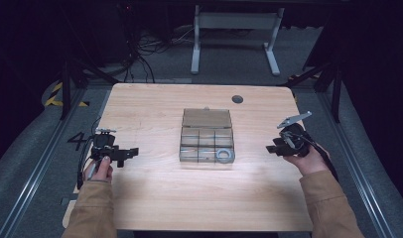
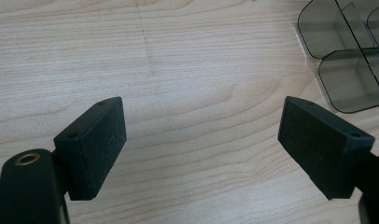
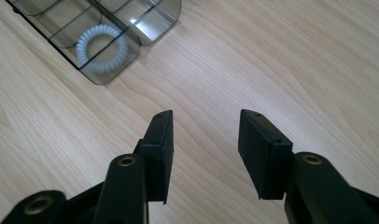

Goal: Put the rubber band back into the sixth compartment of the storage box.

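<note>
The clear smoky compartment box (image 1: pixel 207 135) sits at the middle of the tabletop (image 1: pixel 155 208), lid swung open toward the far side, and a white coiled hair tie (image 1: pixel 223 155) lies in its near right compartment. Both tools are well apart from it: the left hand-held gripper (image 1: pixel 131 152) rests at the near left with its jaws spread wide and nothing between them, and the right hand-held gripper (image 1: pixel 272 148) hangs at the right, jaws parted less widely and also empty.

The work in hand looks like a reach for the box or its hair tie, with the right side the closer route. To do it well, the right hand-held gripper should come in from above the near right corner, tip its jaws down into that compartment and straddle one arc of the ring, not the whole loop, staying clear of the thin dividers. The left hand-held gripper could steady the box's left wall so the light plastic doesn't slide.

The box's long axis runs near to far, hinge edge between tray and lid, the open lid pointing away from the person. In the right gripper view the hair tie (image 3: pixel 102 47) lies flat, a round ring with no real heading, its hole facing up
</note>
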Tool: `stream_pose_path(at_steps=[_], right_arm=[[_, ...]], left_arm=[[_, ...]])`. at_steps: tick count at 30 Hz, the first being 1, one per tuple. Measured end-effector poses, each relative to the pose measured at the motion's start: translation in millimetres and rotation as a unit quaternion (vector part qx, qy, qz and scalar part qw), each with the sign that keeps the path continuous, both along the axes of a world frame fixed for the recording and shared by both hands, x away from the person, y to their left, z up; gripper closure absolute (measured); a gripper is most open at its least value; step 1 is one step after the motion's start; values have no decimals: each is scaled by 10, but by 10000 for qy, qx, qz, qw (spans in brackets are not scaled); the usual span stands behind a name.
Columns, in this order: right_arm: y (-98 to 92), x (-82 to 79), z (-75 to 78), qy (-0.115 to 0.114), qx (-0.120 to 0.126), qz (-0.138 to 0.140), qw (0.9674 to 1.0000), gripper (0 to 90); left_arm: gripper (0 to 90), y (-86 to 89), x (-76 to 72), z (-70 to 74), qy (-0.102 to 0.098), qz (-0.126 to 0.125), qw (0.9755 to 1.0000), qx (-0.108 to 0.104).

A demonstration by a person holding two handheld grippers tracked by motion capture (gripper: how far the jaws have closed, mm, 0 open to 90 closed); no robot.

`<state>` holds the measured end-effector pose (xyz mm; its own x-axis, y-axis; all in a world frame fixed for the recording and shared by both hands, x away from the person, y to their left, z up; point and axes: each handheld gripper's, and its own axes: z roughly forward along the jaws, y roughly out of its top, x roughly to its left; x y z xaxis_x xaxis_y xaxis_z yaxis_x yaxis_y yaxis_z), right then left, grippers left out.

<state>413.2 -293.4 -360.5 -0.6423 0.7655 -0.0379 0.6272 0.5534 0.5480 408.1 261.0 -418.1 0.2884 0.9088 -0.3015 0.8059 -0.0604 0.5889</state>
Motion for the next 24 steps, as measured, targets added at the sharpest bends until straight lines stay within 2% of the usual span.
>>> stream_pose_path(at_steps=[7, 12, 16, 19, 24], right_arm=[[-181, -53, -74, -18, 41, -241, 9997, 545], [-315, -92, -158, -130, 333, -419, 9985, 540], [-363, -96, -231, -69, 187, -473, 9987, 536], [-407, -90, -298, -34, 253, -531, 9983, 531], [-466, -68, -438, 49, 182, -639, 9978, 531]], left_arm=[[159, -4, 6, -7, -18, -12, 10000, 49], [159, -19, -6, -16, -74, -41, 9999, 127], [159, -15, -10, -30, -120, -33, 9997, 207], [159, -10, -13, -39, -137, -21, 9996, 262], [159, 6, -39, -75, -440, -305, 9982, 262]])
